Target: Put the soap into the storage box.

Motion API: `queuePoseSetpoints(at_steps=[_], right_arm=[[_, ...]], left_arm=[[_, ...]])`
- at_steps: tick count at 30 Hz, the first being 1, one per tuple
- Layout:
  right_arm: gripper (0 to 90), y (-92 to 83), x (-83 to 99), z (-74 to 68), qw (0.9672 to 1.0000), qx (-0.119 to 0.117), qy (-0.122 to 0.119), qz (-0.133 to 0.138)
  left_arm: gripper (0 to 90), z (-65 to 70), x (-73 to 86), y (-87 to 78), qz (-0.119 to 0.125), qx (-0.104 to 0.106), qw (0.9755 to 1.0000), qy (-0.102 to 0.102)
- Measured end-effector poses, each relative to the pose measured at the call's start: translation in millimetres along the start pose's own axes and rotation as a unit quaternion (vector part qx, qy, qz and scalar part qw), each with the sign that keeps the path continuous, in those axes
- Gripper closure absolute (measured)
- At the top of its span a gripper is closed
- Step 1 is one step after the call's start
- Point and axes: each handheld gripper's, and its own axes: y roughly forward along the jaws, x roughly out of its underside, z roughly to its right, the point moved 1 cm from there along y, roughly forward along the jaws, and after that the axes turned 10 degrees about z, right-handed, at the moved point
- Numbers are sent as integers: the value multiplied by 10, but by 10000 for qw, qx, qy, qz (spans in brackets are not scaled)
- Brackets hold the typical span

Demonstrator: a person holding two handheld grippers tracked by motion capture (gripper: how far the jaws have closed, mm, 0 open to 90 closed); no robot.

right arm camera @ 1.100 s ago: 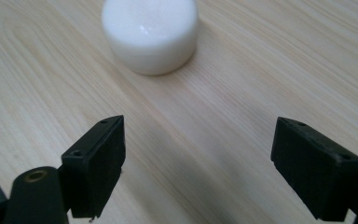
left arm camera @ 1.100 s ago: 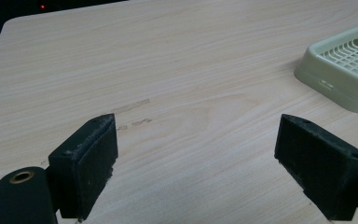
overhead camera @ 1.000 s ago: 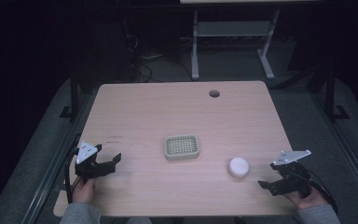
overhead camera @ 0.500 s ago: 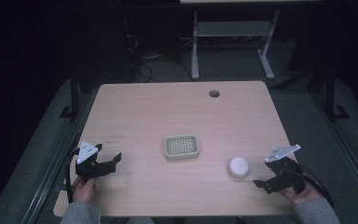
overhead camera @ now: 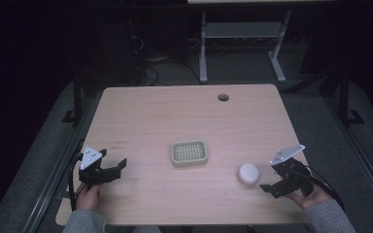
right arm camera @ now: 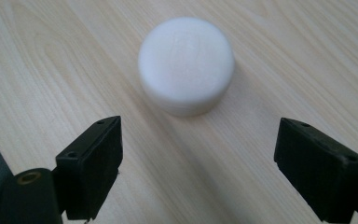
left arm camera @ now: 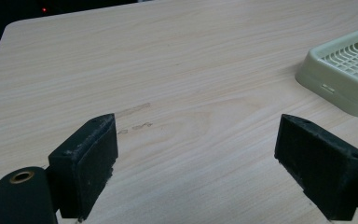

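Your right hand-held gripper has slid in toward the white, round, puck-shaped foam block over the last second, and it now sits just beside it with its jaws spread wide and nothing between them. In the right gripper view that block lies straight ahead of the pads, near but not yet inside the gap, so you look lined up for a grasp and only the last bit of approach seems left. Your left hand-held gripper has stayed put at the near left of the pale wood-grain counter, jaws likewise apart and empty. The block rests flat on the counter toward its near right side, a little to the right of the pale green plastic tray with a gridded, slatted floor, apart from it. Its surface looks matte and faintly grainy, with a softly rounded top edge and straight sides, so it may give slightly under the pads. The tray has smooth, rounded walls and looks rigid. The counter is smooth laminate with a round cable hole at the far side.
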Motion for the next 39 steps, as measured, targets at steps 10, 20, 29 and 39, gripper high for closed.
queuePoseSetpoints(at_steps=[10,20,29,39], right_arm=[[149,97,-150,-29,9997,-93,-117,-195],[148,216,-297,-42,9985,-167,-238,-473],[148,315,-382,-38,9973,-214,-312,-635],[148,477,-466,-16,9947,-300,-390,-898]], left_arm=[[128,0,1,2,7,4,10000,10],[128,-1,4,3,14,-2,10000,-15],[128,4,1,0,14,-8,10000,-22],[128,-1,-2,-6,-2,-9,10000,-9]])
